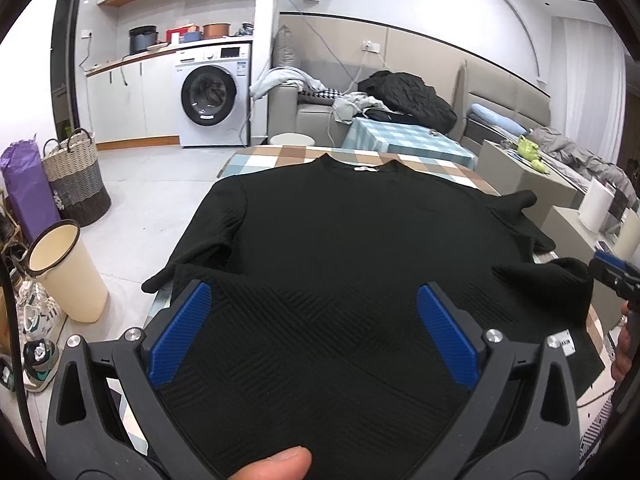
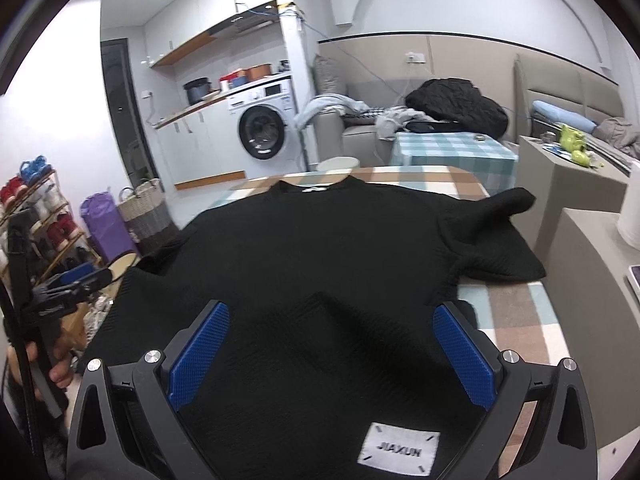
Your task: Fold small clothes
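Observation:
A black knit sweater (image 1: 340,240) lies flat on a checked table (image 1: 280,156), collar at the far side and hem toward me. Its left sleeve is folded in; the right sleeve (image 2: 496,236) spreads to the right. My left gripper (image 1: 314,300) is open, its blue pads (image 1: 180,332) over the hem's left part. My right gripper (image 2: 330,320) is open over the hem's right part, near a white JIAXUN label (image 2: 400,450). Each gripper shows at the edge of the other's view (image 1: 612,272) (image 2: 68,284).
A cream bin (image 1: 68,272), a woven basket (image 1: 76,176) and a purple bag stand on the floor at left. A shoe rack (image 2: 40,216) is further left. A second checked table (image 2: 452,148), a sofa with clothes and grey cabinets (image 2: 580,264) lie beyond and right.

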